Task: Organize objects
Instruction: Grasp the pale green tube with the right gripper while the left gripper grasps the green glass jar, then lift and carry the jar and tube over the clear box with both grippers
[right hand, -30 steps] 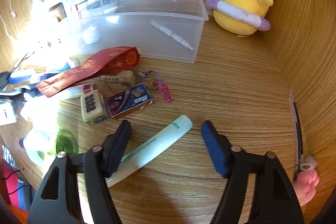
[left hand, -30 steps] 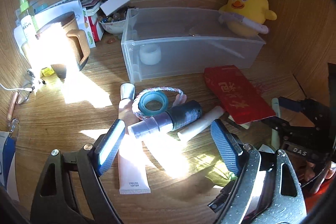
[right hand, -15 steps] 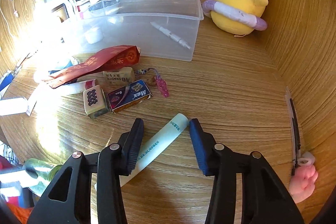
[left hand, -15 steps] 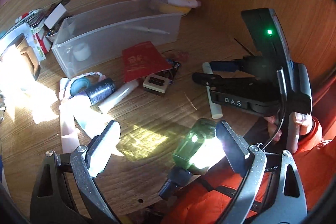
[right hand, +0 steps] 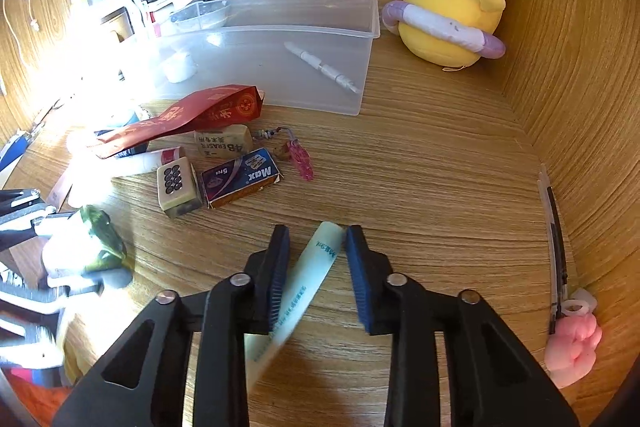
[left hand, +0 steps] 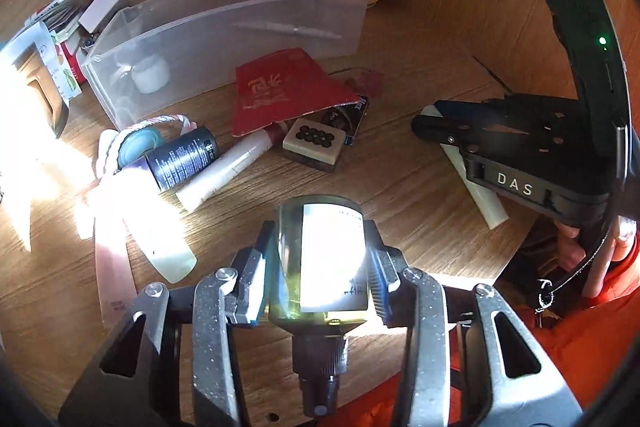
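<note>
My left gripper is shut on a green glass bottle with a white label, its neck pointing back toward me; it also shows in the right wrist view. My right gripper is closed around a pale green tube that lies on the wooden desk; it also shows in the left wrist view. A clear plastic bin stands behind, holding a white pen and a small white jar.
Loose items lie before the bin: a red envelope, eraser, Max staple box, mahjong tile, dark bottle, white tube, tape ring. A yellow chick plush sits back right. Wooden walls enclose the right side.
My left gripper has closed on the green bottle, which now sits between its fingers. My right gripper has narrowed onto the pale green tube.
</note>
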The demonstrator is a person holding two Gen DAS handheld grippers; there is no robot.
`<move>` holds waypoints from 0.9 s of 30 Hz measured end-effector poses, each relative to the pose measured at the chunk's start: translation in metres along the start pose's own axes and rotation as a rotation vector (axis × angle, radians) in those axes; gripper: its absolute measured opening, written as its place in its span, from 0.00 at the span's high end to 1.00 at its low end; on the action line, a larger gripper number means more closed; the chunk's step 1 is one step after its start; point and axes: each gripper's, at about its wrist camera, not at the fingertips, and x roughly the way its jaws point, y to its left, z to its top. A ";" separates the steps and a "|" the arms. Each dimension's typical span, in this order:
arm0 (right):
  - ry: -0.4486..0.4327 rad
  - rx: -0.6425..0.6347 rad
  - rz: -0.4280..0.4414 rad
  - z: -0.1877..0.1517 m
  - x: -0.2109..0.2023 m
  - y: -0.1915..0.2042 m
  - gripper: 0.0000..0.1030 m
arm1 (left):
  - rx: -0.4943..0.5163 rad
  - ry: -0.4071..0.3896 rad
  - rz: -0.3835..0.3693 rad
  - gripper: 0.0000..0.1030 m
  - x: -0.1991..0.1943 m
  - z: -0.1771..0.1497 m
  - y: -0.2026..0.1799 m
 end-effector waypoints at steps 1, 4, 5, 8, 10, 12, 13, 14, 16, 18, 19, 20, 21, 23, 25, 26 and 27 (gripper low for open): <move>0.000 0.000 0.002 0.000 0.000 0.000 0.80 | -0.004 -0.003 0.003 0.60 0.000 0.001 0.001; -0.002 -0.001 0.002 -0.001 -0.001 -0.002 0.86 | -0.014 -0.019 0.020 0.60 -0.003 0.002 0.003; -0.002 0.003 0.005 -0.002 -0.001 -0.002 0.86 | -0.018 -0.028 0.024 0.60 -0.005 0.003 0.003; -0.004 0.026 0.018 -0.003 -0.003 -0.007 0.87 | -0.030 -0.056 0.039 0.60 -0.013 0.006 0.006; -0.010 0.040 0.025 -0.003 -0.004 -0.009 0.87 | -0.041 -0.073 0.051 0.60 -0.015 0.013 0.008; -0.021 0.052 0.028 -0.002 -0.007 -0.011 0.87 | -0.055 -0.091 0.055 0.60 -0.020 0.016 0.012; -0.027 0.055 0.029 -0.002 -0.009 -0.012 0.87 | -0.061 -0.099 0.059 0.60 -0.023 0.017 0.014; -0.035 0.059 0.030 -0.001 -0.011 -0.012 0.87 | -0.068 -0.109 0.063 0.60 -0.025 0.019 0.016; -0.047 0.062 0.031 0.001 -0.014 -0.013 0.87 | -0.079 -0.131 0.064 0.60 -0.030 0.023 0.019; -0.063 0.060 0.027 0.004 -0.017 -0.012 0.87 | -0.089 -0.157 0.070 0.60 -0.036 0.026 0.023; -0.070 0.059 0.025 0.006 -0.019 -0.012 0.87 | -0.094 -0.171 0.072 0.60 -0.040 0.027 0.024; -0.082 0.058 0.024 0.008 -0.021 -0.012 0.87 | -0.099 -0.185 0.074 0.60 -0.042 0.031 0.026; -0.094 0.057 0.025 0.011 -0.024 -0.012 0.87 | -0.103 -0.200 0.077 0.60 -0.045 0.034 0.028; -0.119 0.057 0.024 0.017 -0.028 -0.012 0.87 | -0.111 -0.231 0.082 0.60 -0.051 0.040 0.031; -0.152 0.057 0.021 0.024 -0.033 -0.011 0.87 | -0.121 -0.256 0.086 0.60 -0.054 0.046 0.034; -0.163 0.057 0.019 0.027 -0.035 -0.012 0.87 | -0.126 -0.268 0.087 0.60 -0.057 0.050 0.036; -0.177 0.058 0.017 0.030 -0.037 -0.012 0.87 | -0.131 -0.279 0.087 0.60 -0.058 0.053 0.038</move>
